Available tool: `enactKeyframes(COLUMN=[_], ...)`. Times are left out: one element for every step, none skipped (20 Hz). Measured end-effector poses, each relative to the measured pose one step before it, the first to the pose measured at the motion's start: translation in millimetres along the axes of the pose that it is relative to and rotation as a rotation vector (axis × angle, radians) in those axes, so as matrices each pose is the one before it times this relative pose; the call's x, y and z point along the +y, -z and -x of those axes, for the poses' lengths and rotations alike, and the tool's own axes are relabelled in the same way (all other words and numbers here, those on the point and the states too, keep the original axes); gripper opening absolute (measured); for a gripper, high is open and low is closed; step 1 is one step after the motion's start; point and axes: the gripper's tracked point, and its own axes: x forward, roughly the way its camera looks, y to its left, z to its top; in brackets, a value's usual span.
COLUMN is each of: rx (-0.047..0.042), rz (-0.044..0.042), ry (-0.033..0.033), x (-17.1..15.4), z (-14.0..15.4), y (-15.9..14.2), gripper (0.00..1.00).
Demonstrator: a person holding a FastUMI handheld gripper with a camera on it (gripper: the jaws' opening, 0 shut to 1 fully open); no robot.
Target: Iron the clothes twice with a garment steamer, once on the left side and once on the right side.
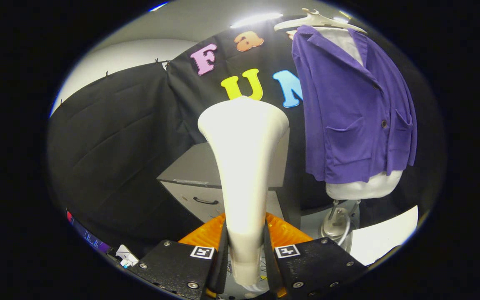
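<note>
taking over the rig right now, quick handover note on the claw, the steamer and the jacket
Claw: shut on the white garment steamer, both fingers pressing its handle; the steamer stands upright between them with its wide head on top.
Purple jacket: hangs on a white hanger over a white mannequin torso, beyond the fingers and to the right of the steamer; the steamer head is apart from the fabric.
Grey cabinet: behind the steamer.
Done: steamer picked up. The picture does not settle whether any pass has been made.
Left: by the look of it, bring the head to the jacket and steam the left side, then the right.
</note>
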Motion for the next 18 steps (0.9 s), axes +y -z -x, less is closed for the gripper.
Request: enactKeyframes(rx=[0.00581, 0.00645, 0.00003, -0.00707, -0.00436, -0.00863, -0.00602, -0.00918, -0.01497, -0.01246, -0.02165, -0.02579, -0.02302, -0.02172, -0.02635, -0.02714, -0.02396, -0.02653], rz=[-0.00463, -0.00259, -0.0012, -0.00384, -0.00428, -0.00837, -0.0037, -0.00251, -0.00019, 0.00417, 0.00348, 0.00288, 0.00303, 0.00571, 0.00768, 0.0084, 0.00952, 0.00834], ry=[0.00295, 0.00618, 0.00806, 0.00907, 0.00511, 0.00238, 0.0018, 0.00413, 0.00605, 0.00216, 0.0011, 0.00416, 0.00329, 0.00033, 0.00071, 0.00386, 0.00591, 0.00661], x=[-1.21, -2.04, -2.13, -2.52, -1.11, -0.83, -0.38, -2.27, -2.61, -2.6, -1.4, -3.36, -3.12, -2.74, -2.28, -3.76, -4.69, -4.91], z=[4.82, 4.75, 3.97, 5.54, 5.34, 5.06, 4.56, 4.8, 5.11, 5.45, 4.73, 3.08, 2.49, 1.49, 1.3, 0.39, -1.15, -2.71], y=[9.3, 5.96, 5.55, 2.68, 2.16, -0.41, -0.6, -4.54, -6.58, -9.99, -10.56, -14.11, -13.84, -16.36, -15.26, -16.95, -15.51, -16.94], gripper=[0.39, 0.39, 0.39, 0.39, 0.39, 0.39, 0.39, 0.39, 0.39, 0.39, 0.39, 0.39, 0.39, 0.39, 0.39, 0.39, 0.39, 0.39])
